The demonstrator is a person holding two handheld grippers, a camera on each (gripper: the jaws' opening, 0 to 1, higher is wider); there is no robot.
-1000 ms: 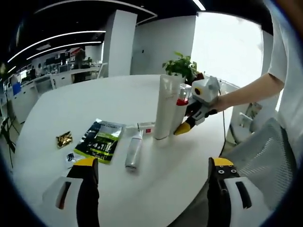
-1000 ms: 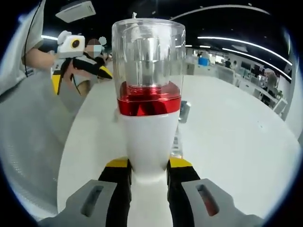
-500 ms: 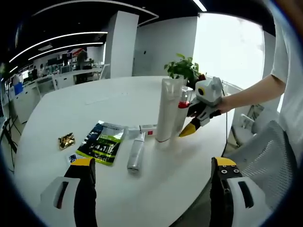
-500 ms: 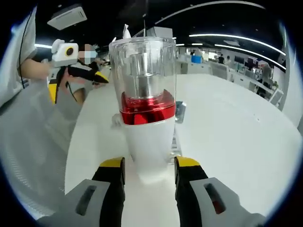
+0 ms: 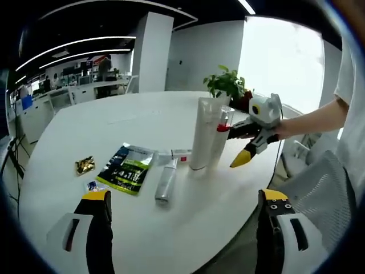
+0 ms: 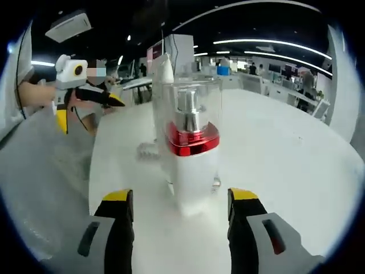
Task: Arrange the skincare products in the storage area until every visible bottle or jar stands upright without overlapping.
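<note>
A white pump bottle (image 6: 193, 165) with a red collar and clear cap stands upright on the white table (image 6: 285, 165), just ahead of my right gripper (image 6: 181, 197). That gripper is open, its jaws apart from the bottle. Behind the bottle rises a tall white tube (image 6: 163, 85). From the left gripper view, the tube (image 5: 202, 134) and pump bottle (image 5: 221, 134) stand side by side, touching or nearly so. The right gripper (image 5: 248, 145) hovers just right of them. A silver tube (image 5: 166, 181) lies flat nearer to me. My left gripper (image 5: 185, 195) is open above the table's near edge, holding nothing.
A green sachet (image 5: 126, 169), a gold packet (image 5: 85, 165), a small blue item (image 5: 91, 185) and a small white box (image 5: 177, 155) lie left of the bottles. A potted plant (image 5: 228, 83) stands behind them. A mesh chair (image 5: 319, 188) sits by the table edge.
My right gripper has opened, let go of the pump bottle and drawn back from it. The bottle now stands on the table. The left gripper has barely moved.
</note>
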